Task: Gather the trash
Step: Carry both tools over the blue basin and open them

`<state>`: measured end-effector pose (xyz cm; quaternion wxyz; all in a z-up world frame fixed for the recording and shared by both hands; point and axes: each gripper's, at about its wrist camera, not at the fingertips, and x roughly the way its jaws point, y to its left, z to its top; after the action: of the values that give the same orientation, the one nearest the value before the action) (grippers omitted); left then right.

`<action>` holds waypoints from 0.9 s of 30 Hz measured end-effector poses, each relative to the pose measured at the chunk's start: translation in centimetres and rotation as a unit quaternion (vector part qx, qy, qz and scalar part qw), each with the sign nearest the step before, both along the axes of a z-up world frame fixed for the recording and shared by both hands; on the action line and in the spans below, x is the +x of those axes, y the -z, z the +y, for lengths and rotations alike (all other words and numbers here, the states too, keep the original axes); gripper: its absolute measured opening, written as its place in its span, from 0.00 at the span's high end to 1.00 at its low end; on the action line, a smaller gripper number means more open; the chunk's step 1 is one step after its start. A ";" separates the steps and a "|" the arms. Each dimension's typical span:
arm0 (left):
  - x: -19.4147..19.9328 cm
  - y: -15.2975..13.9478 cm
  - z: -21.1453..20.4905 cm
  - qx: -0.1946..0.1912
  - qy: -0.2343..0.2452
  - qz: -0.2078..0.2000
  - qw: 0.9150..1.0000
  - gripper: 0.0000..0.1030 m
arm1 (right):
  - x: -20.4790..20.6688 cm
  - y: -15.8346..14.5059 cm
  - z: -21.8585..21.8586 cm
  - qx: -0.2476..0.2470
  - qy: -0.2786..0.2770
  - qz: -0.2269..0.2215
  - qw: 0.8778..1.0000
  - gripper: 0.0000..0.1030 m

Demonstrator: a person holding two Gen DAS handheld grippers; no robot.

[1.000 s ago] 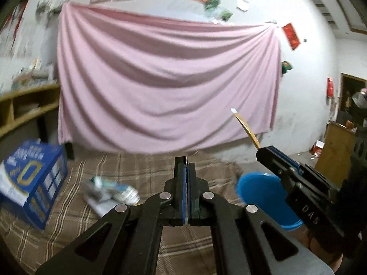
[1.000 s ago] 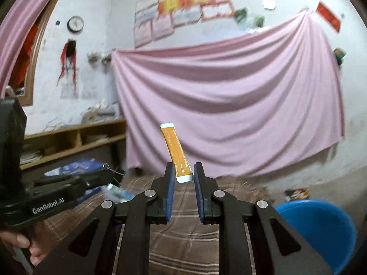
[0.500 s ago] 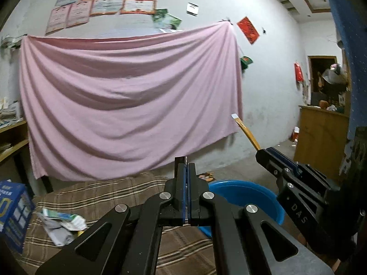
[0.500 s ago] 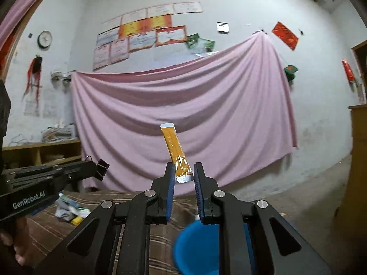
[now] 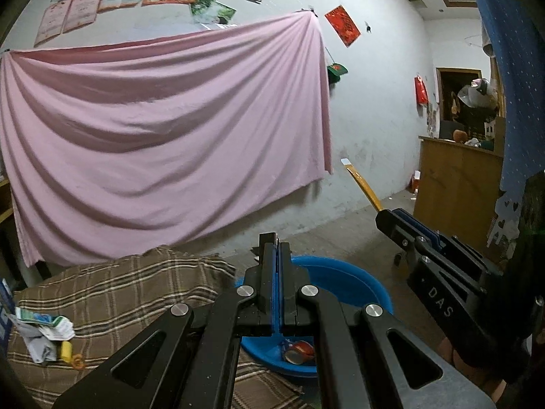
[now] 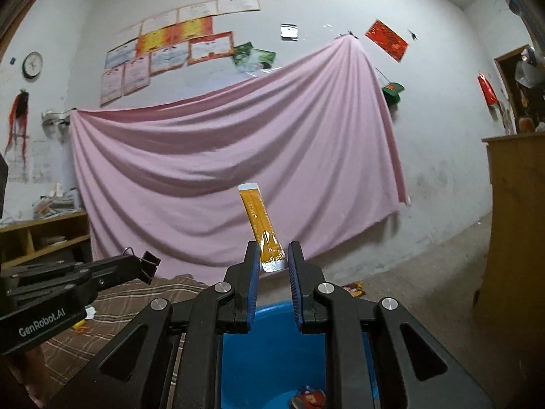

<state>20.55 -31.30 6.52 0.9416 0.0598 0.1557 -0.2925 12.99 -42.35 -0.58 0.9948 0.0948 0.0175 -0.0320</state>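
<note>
Orange sachet [image 6: 261, 228] stands tilted up between the fingers of the right gripper [image 6: 271, 266], its lower silver end level with the fingertips; the jaws are partly apart, and whether the pads actually touch it I cannot tell. Below it sits the blue basin [image 6: 272, 351], with a red wrapper [image 6: 308, 398] inside. Left gripper [image 5: 275, 252] is fully closed on nothing, above the basin's near rim. Crumpled wrappers [image 5: 42, 330] lie at the left edge of the plaid cloth [image 5: 129, 293].
</note>
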 end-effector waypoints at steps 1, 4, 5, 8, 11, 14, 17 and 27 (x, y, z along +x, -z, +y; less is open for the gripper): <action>0.1 0.1 -0.3 0.001 0.002 0.002 1.000 1.00 | 0.0 0.1 -0.3 0.002 0.003 0.003 1.000 0.86; 0.3 0.5 -1.1 0.004 0.005 0.010 1.000 1.00 | 0.2 0.3 -1.0 0.008 0.006 0.008 1.000 0.86; 0.5 0.6 -1.3 0.004 0.007 0.014 1.000 1.00 | 0.2 0.4 -1.2 0.010 0.007 0.011 1.000 0.86; 1.0 0.8 -1.8 0.002 0.009 0.030 1.000 1.00 | 0.4 0.5 -1.6 0.014 0.010 0.018 1.000 0.85; 1.5 1.2 -1.7 -0.001 0.010 0.048 0.999 1.00 | 0.5 0.8 -2.0 0.021 0.012 0.029 0.999 0.85; 2.1 1.4 -2.2 0.003 0.010 0.071 0.997 1.00 | 0.8 1.1 -2.2 0.027 0.012 0.041 0.999 0.85; 2.4 1.9 -2.4 0.015 0.006 0.079 0.997 1.00 | 1.3 1.3 -2.5 0.031 0.011 0.057 0.998 0.85; 3.3 3.0 -3.0 0.032 0.008 0.109 0.993 1.00 | 2.5 2.2 -3.0 0.038 0.013 0.101 0.994 0.84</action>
<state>23.85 -34.27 3.51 0.9141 0.0589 0.2665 -0.2998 15.45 -45.38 -2.81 0.9832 0.1289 0.1174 -0.0536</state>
